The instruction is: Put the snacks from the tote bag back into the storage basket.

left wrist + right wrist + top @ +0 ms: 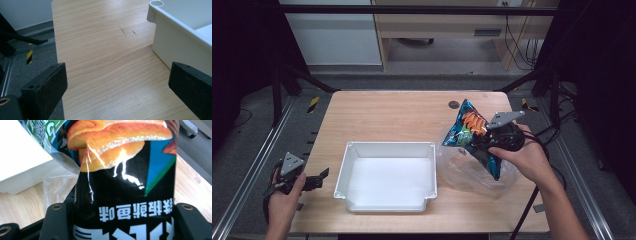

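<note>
My right gripper (484, 137) is clamped on the chip bag (467, 127) — lifted, not yet in the white bin (384, 150) — left gripper (314, 181) agape.

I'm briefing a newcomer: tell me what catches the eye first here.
The bright chip bag stands out, clamped in the right tongs above a clear plastic bag at the table's right. A white tray sits mid-table; the left tongs wait open by the left edge.

My surface (387, 112) is pale wood with rounded corners. A white tray (343, 172) sits on it towards my near edge, a crumpled clear plastic bag (462, 172) lies just right of that, and a small dark disc (454, 104) lies near the far edge.
</note>
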Demonstrator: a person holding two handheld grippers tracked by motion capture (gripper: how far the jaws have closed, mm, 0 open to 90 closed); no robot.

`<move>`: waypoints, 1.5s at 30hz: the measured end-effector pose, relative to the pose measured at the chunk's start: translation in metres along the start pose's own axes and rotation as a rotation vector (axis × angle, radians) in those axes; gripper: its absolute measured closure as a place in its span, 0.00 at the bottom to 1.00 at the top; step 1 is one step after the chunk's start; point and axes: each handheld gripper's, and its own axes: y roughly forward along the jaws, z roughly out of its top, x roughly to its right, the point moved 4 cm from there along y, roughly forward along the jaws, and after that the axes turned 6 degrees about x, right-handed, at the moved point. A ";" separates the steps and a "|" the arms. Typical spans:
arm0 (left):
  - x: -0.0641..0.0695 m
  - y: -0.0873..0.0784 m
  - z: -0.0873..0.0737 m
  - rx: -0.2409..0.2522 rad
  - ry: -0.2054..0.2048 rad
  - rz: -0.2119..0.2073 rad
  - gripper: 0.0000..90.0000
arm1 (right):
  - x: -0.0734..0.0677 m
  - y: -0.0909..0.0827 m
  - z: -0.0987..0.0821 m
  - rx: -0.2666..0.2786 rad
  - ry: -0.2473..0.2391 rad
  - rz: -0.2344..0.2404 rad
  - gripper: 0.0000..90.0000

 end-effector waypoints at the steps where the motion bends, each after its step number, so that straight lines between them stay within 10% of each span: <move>1: 0.000 0.000 0.000 0.000 0.000 0.000 0.02 | 0.000 0.000 0.001 -0.001 -0.005 0.000 0.46; 45: -0.002 -0.001 0.000 -0.002 0.000 0.003 0.02 | -0.053 0.012 0.058 0.064 -0.131 0.081 0.46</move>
